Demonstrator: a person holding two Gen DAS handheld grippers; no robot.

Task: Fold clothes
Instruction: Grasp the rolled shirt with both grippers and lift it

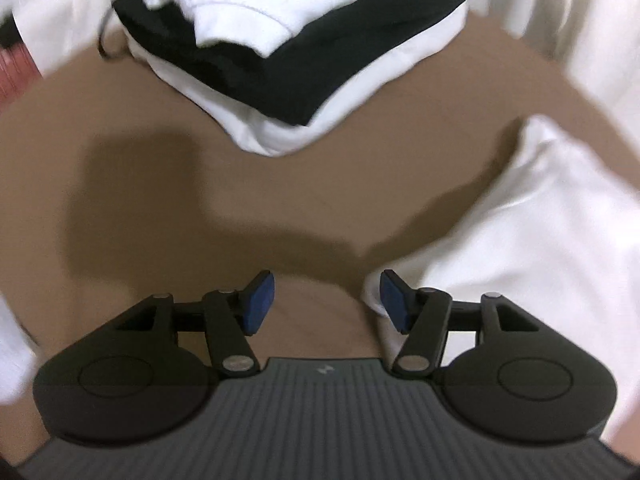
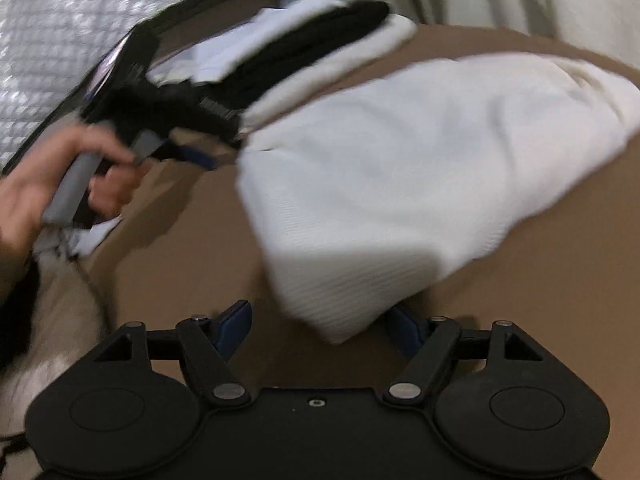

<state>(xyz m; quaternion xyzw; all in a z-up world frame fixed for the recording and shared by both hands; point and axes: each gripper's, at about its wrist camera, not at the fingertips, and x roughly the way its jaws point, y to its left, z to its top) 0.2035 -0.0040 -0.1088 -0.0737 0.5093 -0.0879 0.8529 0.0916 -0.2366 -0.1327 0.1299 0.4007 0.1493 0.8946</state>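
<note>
A white ribbed garment [image 2: 400,184] lies folded on the brown table [image 2: 180,260]. Its near corner reaches down between the fingers of my right gripper [image 2: 320,326], which is open. In the left wrist view the same white garment [image 1: 528,232] lies to the right, its edge beside the right blue pad [image 1: 394,300]. My left gripper [image 1: 328,302] is open over bare table, with nothing between its pads. A stack of folded black and white clothes [image 1: 280,60] sits at the far side. The right wrist view shows a hand [image 2: 36,188] holding the left gripper [image 2: 192,156] near that stack [image 2: 328,36].
White curtain folds [image 1: 580,20] hang behind the table. A silvery quilted surface [image 2: 60,40] and a black-framed flat object [image 2: 132,56] lie at the far left. Something red [image 1: 16,72] shows at the left edge. Bare brown table [image 1: 160,200] stretches in front of the stack.
</note>
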